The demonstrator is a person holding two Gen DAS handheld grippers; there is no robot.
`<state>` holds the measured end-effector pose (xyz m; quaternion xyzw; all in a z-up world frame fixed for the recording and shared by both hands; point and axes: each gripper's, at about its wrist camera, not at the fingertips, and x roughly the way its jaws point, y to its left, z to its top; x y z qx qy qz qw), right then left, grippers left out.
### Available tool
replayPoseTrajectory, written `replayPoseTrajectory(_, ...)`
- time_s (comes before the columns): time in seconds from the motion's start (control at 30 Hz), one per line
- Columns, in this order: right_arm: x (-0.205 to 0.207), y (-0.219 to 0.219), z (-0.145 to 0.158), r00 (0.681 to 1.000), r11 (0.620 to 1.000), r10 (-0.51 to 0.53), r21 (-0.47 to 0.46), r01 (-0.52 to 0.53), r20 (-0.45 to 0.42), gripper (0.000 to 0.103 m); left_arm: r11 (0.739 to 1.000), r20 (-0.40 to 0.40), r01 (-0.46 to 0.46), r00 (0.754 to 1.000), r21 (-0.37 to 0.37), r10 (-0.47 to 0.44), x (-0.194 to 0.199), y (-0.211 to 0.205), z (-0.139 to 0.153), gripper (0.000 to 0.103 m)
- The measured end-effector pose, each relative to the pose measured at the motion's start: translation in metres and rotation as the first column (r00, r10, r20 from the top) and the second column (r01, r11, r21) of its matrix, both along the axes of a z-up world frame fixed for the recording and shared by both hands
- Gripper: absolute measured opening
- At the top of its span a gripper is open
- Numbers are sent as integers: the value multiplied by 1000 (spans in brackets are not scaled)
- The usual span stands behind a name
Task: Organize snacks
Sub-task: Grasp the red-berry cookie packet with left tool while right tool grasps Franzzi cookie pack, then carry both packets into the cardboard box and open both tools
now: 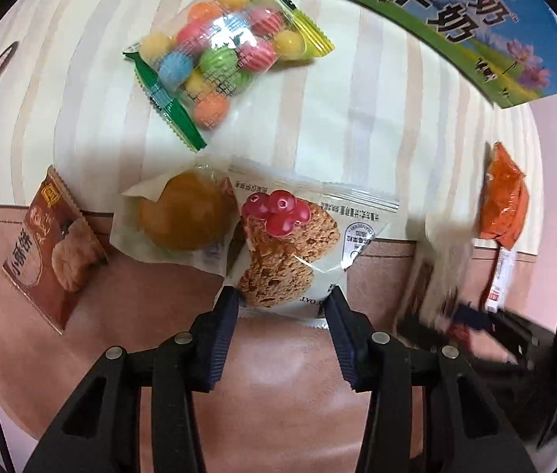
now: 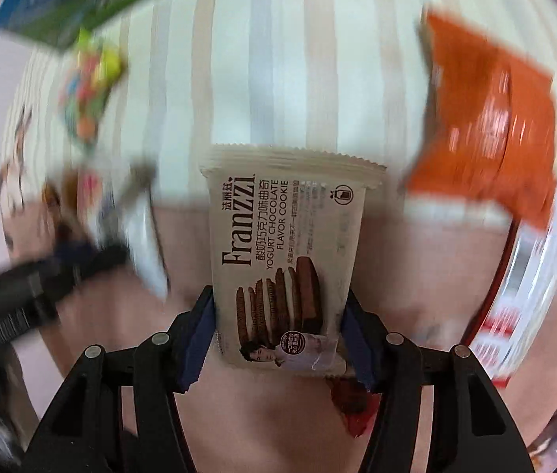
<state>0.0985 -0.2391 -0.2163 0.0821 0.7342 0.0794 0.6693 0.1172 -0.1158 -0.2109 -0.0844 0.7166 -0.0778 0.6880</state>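
Pinching oat cookie packet [image 1: 290, 244], left hand-held gripper [image 1: 282, 299] narrow; right hand-held gripper [image 2: 278, 307] clamps Franzzi cookie packet [image 2: 282, 244] above table [image 2: 278, 79].

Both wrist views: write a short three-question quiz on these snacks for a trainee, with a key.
1. True or false: the right gripper is shut on the Franzzi cookie packet.
2. In the left wrist view, which packet lies between the fingers of the left gripper? A) the gumball bag B) the cranberry oat cookie packet C) the orange packet
3. Fill in: the round golden pastry packet lies between the oat cookie packet and the ____ biscuit packet.

Key: 1 true; 2 B, its near edge sits between the pads; 3 brown.
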Motion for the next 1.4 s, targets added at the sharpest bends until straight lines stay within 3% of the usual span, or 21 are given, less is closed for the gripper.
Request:
replayPoseTrajectory(0.1, 0, -8, -1, 999, 999, -44, 4, 44, 4, 65, 998, 6, 44, 999, 37, -45, -1, -15, -8, 54)
replayPoseTrajectory(0.2, -1, -18, -1, 997, 997, -79, 4, 78, 18, 67, 994, 31, 86, 996, 72, -88, 22, -35, -8, 59)
replayPoseTrajectory(0.3, 14, -14, -6, 995, 995, -94, -13, 94, 30, 67, 992, 23, 96, 995, 82, -99, 53, -43, -15, 59)
replayPoseTrajectory(0.43, 28, 2, -17, 992, 993, -116, -22, 117, 43, 66, 987, 36, 110, 993, 113, -115, 65, -51, -20, 59)
replayPoseTrajectory(0.53, 23, 3, -16, 992, 993, -113, -32, 116, 62, 62, 988, 67, 98, 992, 116, -107, 53, -52, -11, 47)
replayPoseTrajectory(0.7, 20, -7, 0, 989, 993, -119, -2, 120, 84, 61, 995, 63, 47, 997, 85, -53, 27, -41, 4, 46)
replayPoseTrajectory(0.9, 12, -29, 61, 981, 987, -134, 106, 120, 139, 61, 1000, 88, 22, 996, 1, -22, 19, -32, 43, 46)
replayPoseTrajectory(1.13, 51, -39, 171, 946, 977, -130, 202, 71, 296, 61, 992, 234, 34, 972, -124, -4, 53, -32, 153, 46)
replayPoseTrajectory(1.27, 100, -47, 225, 907, 979, -130, 199, 52, 401, 61, 991, 301, 48, 954, -126, -8, 92, -9, 196, 46)
replayPoseTrajectory(1.4, 161, -55, 249, 873, 990, -118, 123, 67, 474, 61, 998, 353, 53, 935, -22, -42, 150, 5, 217, 46)
